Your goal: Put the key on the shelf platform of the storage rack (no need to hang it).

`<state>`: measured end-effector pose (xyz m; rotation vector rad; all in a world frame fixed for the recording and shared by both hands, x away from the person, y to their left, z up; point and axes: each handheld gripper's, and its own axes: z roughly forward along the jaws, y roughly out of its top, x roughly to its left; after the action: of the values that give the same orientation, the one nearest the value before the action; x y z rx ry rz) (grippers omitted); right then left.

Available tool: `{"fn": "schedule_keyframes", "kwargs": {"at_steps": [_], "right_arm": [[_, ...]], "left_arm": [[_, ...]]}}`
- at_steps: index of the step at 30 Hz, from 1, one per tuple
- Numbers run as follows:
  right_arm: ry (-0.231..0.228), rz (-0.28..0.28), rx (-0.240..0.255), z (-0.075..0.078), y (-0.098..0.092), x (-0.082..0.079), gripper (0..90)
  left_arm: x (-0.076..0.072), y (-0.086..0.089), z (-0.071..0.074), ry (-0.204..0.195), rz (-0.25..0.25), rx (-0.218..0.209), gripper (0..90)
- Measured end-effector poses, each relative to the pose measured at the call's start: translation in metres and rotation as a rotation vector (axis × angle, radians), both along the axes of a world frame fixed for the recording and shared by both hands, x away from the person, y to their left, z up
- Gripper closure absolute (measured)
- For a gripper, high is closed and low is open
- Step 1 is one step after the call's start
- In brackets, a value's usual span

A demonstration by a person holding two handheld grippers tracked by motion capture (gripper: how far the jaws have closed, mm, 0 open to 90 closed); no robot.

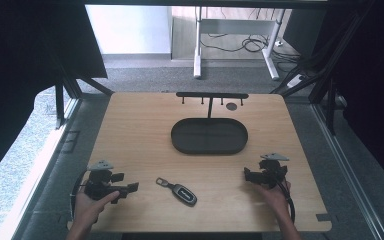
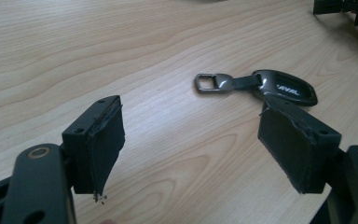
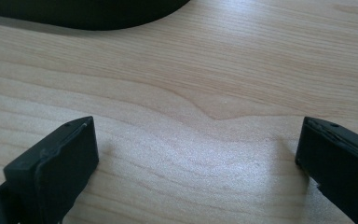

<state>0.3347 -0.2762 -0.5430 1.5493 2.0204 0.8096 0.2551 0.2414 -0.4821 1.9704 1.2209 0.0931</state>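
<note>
High view: wooden table (image 1: 130, 130); black oval tray (image 1: 209, 136) at centre, bare inside; behind it a black T-shaped rack (image 1: 211, 96) with small pegs hanging from its bar; a small dark round disc (image 1: 231, 106) on the table just beside the rack post; car key fob (image 1: 183, 194) with a strap and metal buckle lies flat near the front edge, between the two grippers, closer to the left one; left gripper (image 1: 125, 189) held in the person's left hand (image 1: 87, 205) at front left, jaws pointing right toward the fob, a gap of bare table between them; right gripper (image 1: 247, 175) held in the right hand (image 1: 274, 196) at front right, jaws pointing left, well apart from the fob; how wide either set of jaws stands is hard to read from here.

Left gripper view: left gripper (image 2: 191, 140) jaws spread wide, nothing between the pads; fob (image 2: 284, 88) ahead and a little right of the gap, its buckle end nearer centre, its body just past the tip of the right-hand jaw; not touching as far as can be told; part of the other gripper at top right corner.

Right gripper view: right gripper (image 3: 198, 149) jaws spread wide over bare wood, holding nothing; curved edge of the tray (image 3: 84, 11) across the top left.
</note>
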Motion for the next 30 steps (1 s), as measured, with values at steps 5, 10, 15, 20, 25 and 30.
{"fn": "schedule_keyframes", "kwargs": {"at_steps": [5, 10, 15, 20, 25, 30], "right_arm": [[0.011, 0.020, 0.000, 0.001, 0.003, 0.002, 0.0], [0.050, 0.013, 0.026, 0.010, -0.002, -0.004, 9.8], [0.010, 0.048, 0.048, 0.020, -0.010, -0.019, 14.0], [-0.013, 0.060, 0.060, 0.029, -0.014, -0.025, 19.8], [-0.002, 0.112, 0.062, 0.031, -0.005, -0.027, 22.7], [-0.013, 0.188, 0.043, 0.037, 0.007, -0.032, 24.6]], "left_arm": [[0.002, 0.007, -0.005, 0.009, 0.027, 0.006, 23.0], [0.000, 0.005, 0.000, -0.002, 0.022, 0.002, 23.0], [-0.001, 0.002, -0.001, 0.000, 0.013, 0.009, 23.0], [0.000, -0.001, -0.002, 0.002, 0.005, 0.011, 23.0], [0.000, 0.001, -0.001, 0.000, 0.009, 0.007, 23.0], [-0.002, 0.002, 0.001, -0.003, 0.013, 0.010, 23.0]]}}
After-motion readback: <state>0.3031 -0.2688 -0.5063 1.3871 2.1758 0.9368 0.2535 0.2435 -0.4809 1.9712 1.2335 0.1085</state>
